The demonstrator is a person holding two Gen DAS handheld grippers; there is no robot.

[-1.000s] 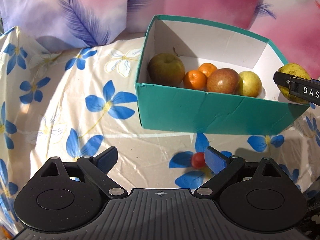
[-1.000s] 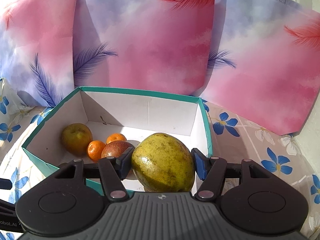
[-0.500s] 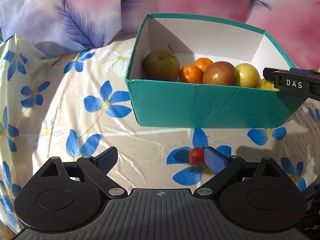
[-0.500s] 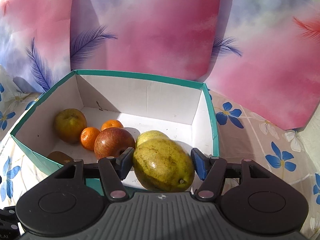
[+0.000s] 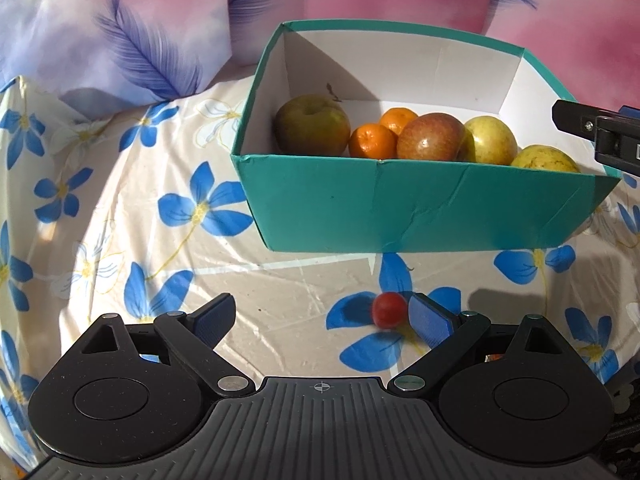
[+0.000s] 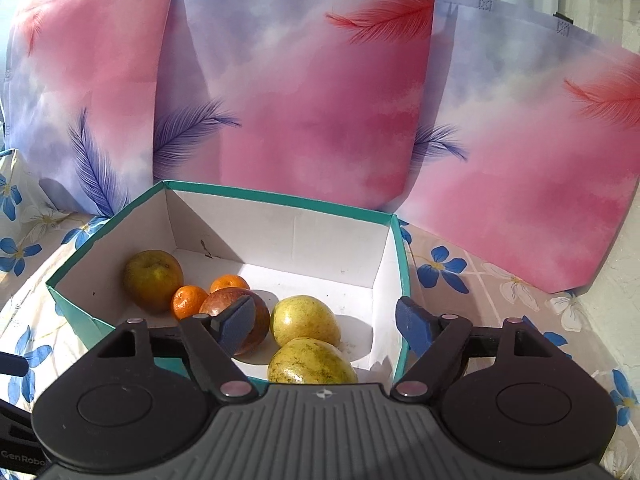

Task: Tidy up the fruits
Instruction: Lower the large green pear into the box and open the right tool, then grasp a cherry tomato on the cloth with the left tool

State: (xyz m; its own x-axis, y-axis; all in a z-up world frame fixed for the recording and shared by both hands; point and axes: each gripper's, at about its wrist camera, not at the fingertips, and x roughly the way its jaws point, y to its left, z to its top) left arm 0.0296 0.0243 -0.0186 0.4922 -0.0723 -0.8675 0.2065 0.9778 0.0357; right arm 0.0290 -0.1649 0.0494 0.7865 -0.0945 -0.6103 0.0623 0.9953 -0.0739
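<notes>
While my right tool (image 6: 326,322) hangs spread and empty over the teal box (image 6: 402,280), the spotted green mango (image 6: 312,364) lies inside just below it; my left tool (image 5: 320,316), also apart, has a small red fruit (image 5: 389,310) touching its right fingertip.

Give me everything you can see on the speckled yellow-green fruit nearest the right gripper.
The speckled fruit is oval, yellow-green with dark flecks and a dull skin. It lies on its side on the white floor of the teal box, at the near right corner, close behind it a smoother yellow fruit. The right gripper is open above it, fingers clear.
</notes>
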